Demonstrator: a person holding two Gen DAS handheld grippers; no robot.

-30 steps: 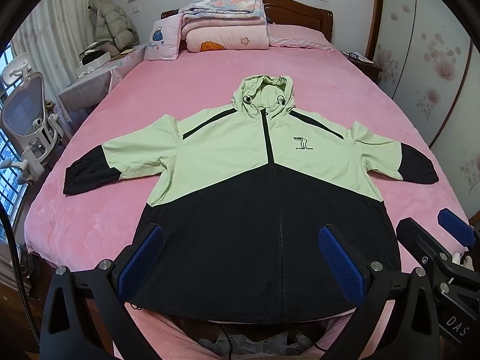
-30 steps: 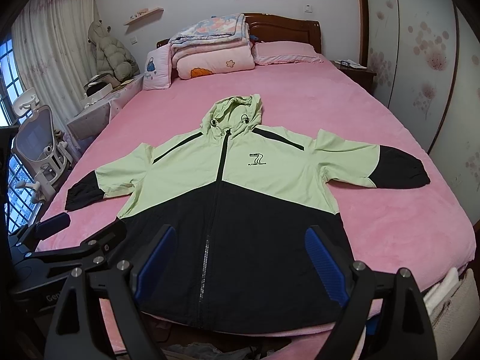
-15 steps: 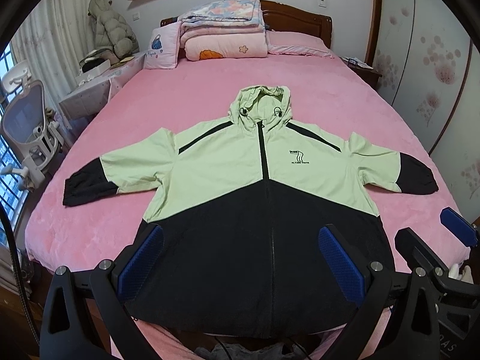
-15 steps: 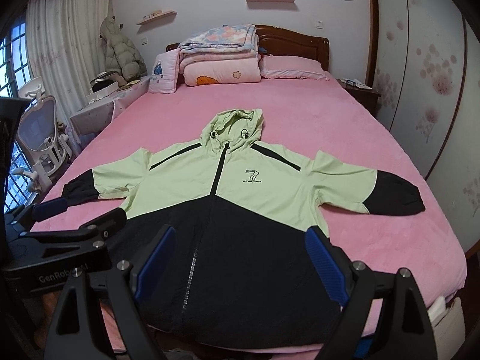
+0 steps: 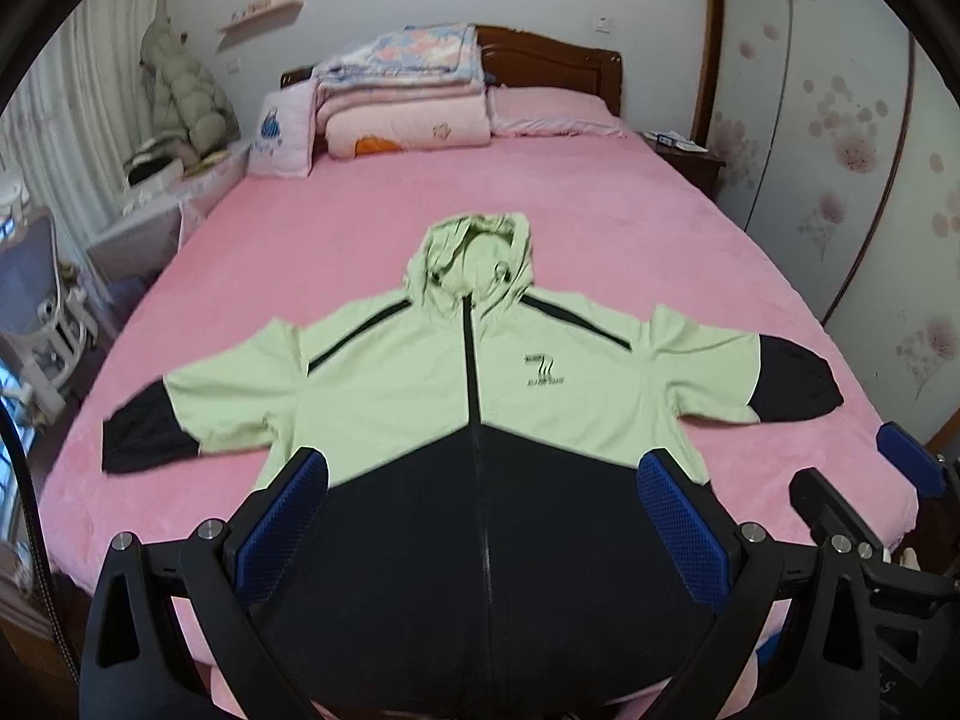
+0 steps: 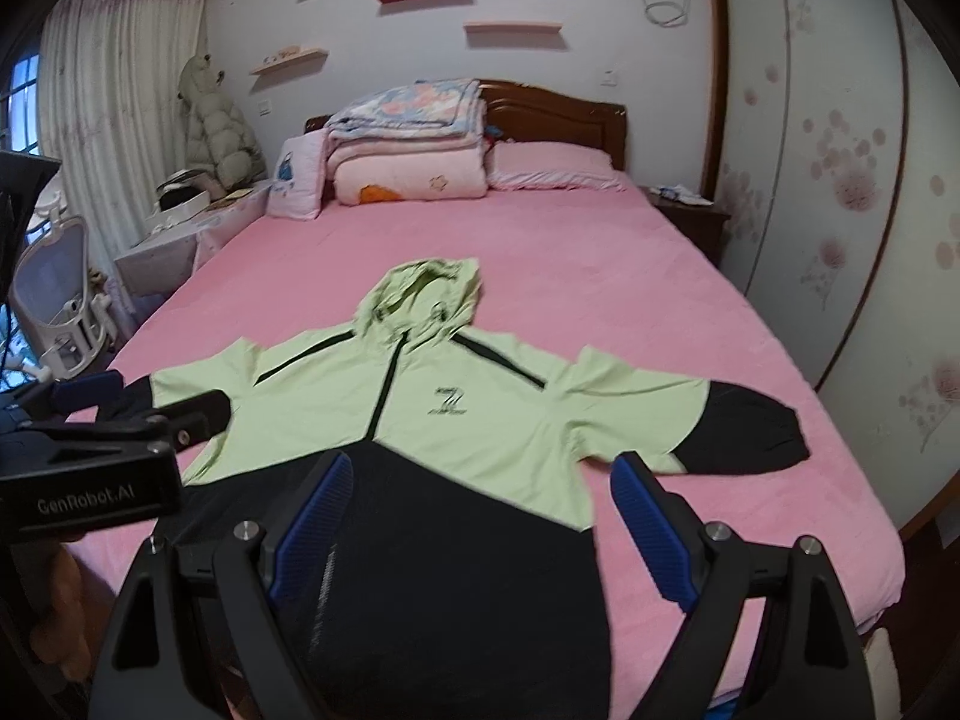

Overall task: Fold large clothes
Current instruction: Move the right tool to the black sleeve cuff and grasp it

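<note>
Behind both spread grippers, jacket hem is hidden.

Both handheld grippers look like the same build: matte black angular frames with triangular cutouts. The left gripper has two blue pads with a fine dotted grip texture, plus round silver screws sitting on the black links just behind each pad. The right gripper has blue pads with a ribbed look and the same silver screws. Seen from the right wrist camera, the left unit's black body carries white "GenRobot.AI" lettering on its side.
</note>
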